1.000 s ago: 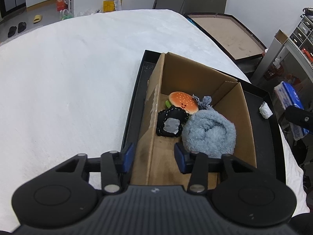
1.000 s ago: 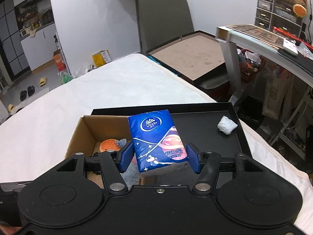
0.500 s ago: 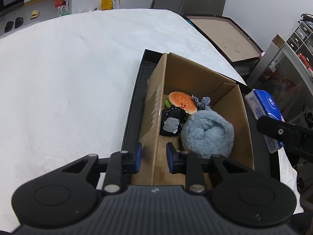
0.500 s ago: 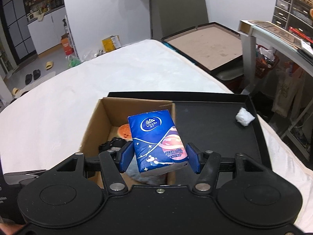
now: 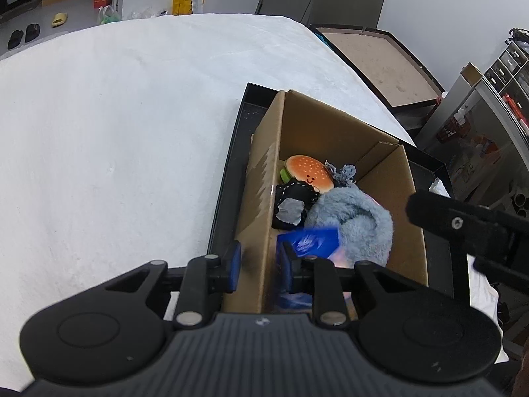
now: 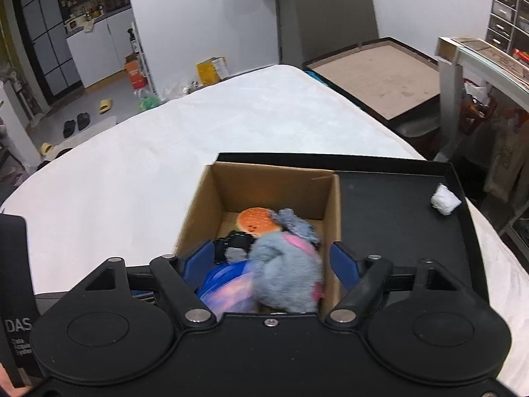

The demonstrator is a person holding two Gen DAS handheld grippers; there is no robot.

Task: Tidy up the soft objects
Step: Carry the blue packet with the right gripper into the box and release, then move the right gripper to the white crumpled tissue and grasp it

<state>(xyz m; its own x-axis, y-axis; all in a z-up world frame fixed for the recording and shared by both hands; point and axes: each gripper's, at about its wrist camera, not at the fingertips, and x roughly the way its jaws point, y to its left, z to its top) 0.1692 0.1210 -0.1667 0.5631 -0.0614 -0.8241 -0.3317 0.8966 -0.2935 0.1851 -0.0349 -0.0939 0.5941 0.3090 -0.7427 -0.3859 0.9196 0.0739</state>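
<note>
A cardboard box stands in a black tray. In it lie a burger plush, a black soft toy, a grey-blue fluffy plush and a blue tissue pack, blurred, at the box's near end. My left gripper is shut on the box's left wall. My right gripper is open and empty above the box; its arm shows in the left wrist view.
A crumpled white wad lies in the tray's far right corner. The tray sits on a white-covered table. A chair and a flat framed board stand beyond; shelves and clutter stand on the right.
My right gripper moved over the box, opened and let go of the tissue pack, which dropped into the box. My left gripper closed on the box's left wall.
</note>
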